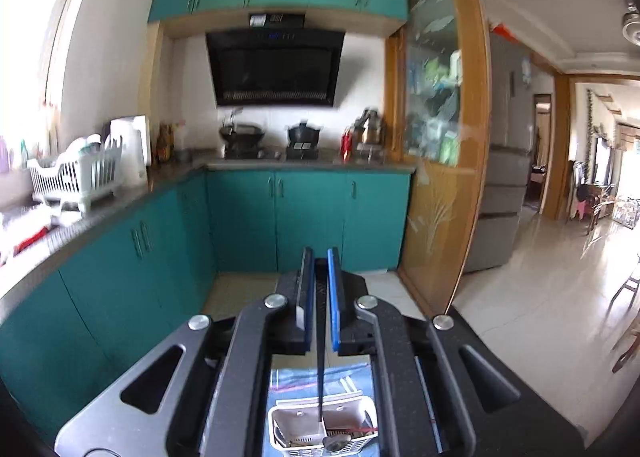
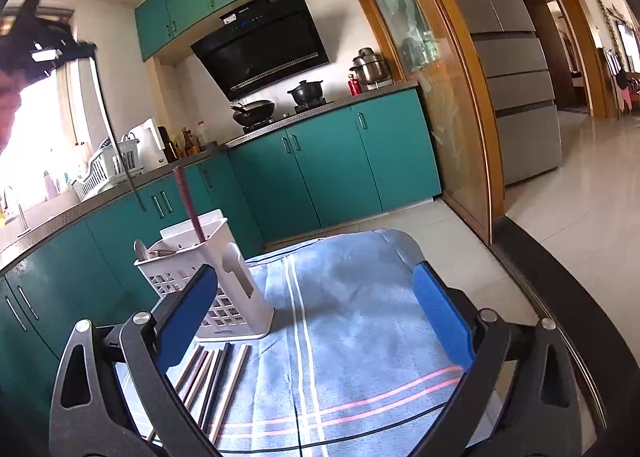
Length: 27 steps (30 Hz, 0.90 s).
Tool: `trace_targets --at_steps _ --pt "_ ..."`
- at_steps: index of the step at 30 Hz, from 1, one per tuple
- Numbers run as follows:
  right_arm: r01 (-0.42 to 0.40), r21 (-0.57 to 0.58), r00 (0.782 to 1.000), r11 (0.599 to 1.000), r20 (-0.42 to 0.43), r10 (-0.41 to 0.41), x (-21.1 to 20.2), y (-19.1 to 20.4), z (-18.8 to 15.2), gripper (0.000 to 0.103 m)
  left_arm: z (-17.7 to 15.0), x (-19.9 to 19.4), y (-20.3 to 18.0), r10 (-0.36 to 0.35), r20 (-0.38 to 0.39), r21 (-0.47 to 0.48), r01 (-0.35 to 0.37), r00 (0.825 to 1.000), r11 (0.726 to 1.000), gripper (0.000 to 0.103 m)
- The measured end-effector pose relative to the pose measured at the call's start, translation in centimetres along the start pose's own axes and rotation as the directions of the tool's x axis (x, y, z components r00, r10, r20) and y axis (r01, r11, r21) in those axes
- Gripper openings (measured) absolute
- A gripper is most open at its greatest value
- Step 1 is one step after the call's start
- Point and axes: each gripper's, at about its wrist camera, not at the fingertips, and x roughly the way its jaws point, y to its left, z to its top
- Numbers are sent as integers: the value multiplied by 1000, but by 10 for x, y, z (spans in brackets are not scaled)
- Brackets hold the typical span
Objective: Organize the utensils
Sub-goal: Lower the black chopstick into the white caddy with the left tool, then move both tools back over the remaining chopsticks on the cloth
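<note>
The chopstick [image 1: 321, 357] is dark and thin, and it hangs straight down from the left gripper [image 1: 320, 293]. The two blue pads [image 1: 333, 297] are almost closed on its upper end, so it is held only at the top and the long free part points to the caddy [image 1: 288, 423] below. I think this high grip is chosen so that the tip can go in first while the gripper stays above the rim. In the right view the same chopstick [image 2: 124, 161] shows as a thin dark line above the caddy [image 2: 224, 297], with its tip not yet inside.

The caddy is a white plastic basket with holes in its walls, and it stands upright on a blue towel [image 2: 352, 321]. It is divided into compartments. A spoon [image 1: 336, 443] lies in the bottom of one, and a red chopstick [image 2: 188, 201] stands in another and leans a little. I cannot tell into which compartment the dark chopstick will go.

Just beside the caddy, on the towel, more chopsticks [image 2: 216, 381] lie in a row, nearly parallel. They seem to be waiting for their turn, so the task is probably not far along.

The right gripper [image 2: 316, 313] is wide open and holds nothing. It hovers low over the towel near the row, maybe ready to take the next one.

Behind all this are green cabinets [image 2: 320, 161].
</note>
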Motion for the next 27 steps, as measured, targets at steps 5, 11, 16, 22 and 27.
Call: trace_targets --at_steps 5,11,16,22,27 --pt "1 8 1000 1000 -8 -1 3 -4 0 96 -58 58 13 46 -103 -58 -52 994 997 6" --pt "-12 1 1000 1000 -23 12 5 -2 -2 96 -121 88 23 46 -235 -66 -63 971 996 7" --pt "-26 -21 999 999 -26 26 4 6 -4 96 -131 36 33 36 -145 -44 -42 989 998 72" --pt "-50 -66 998 997 -39 47 -3 21 -9 96 -163 -93 39 22 32 -13 -21 999 1000 95" --pt "-47 -129 998 991 -53 41 -10 43 -20 96 -250 -119 41 70 -45 -20 -71 997 997 96"
